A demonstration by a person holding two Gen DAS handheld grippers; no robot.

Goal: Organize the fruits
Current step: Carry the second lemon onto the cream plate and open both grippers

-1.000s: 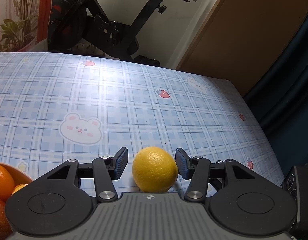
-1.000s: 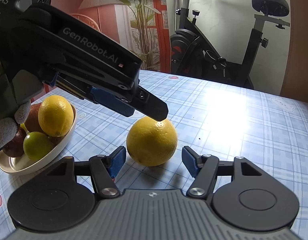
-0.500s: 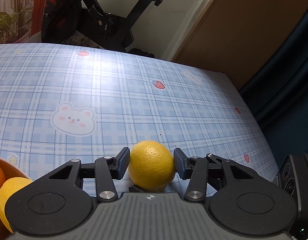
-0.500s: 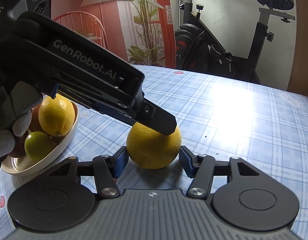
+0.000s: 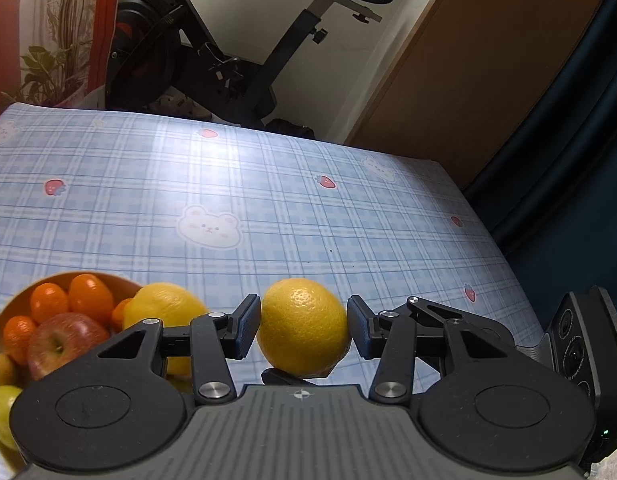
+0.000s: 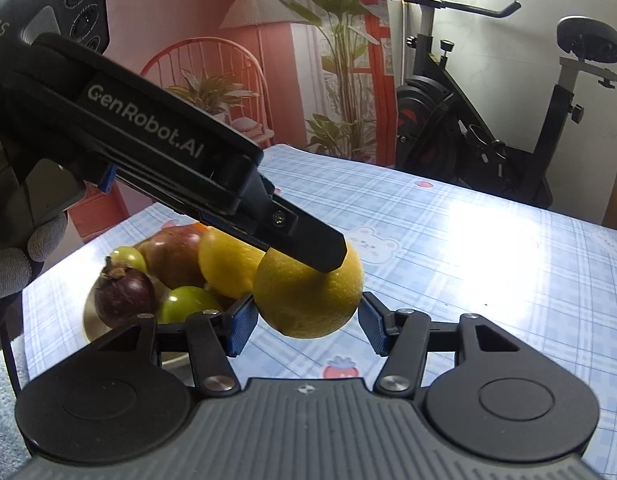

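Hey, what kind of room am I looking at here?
Probably a room in a home: an exercise bike stands behind a table with a bear-print cloth, a fruit bowl sits on it, and houseplants stand nearby.

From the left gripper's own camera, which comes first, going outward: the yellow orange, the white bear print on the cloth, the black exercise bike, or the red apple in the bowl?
1. Yellow orange: between the left gripper pads.
2. Red apple: low on the left, in the bowl.
3. White bear print: mid-table, slightly left of centre.
4. Black exercise bike: beyond the table's far edge.

Yellow lemon [image 5: 303, 328] (blue-plaid tablecloth [image 5: 268, 184]).
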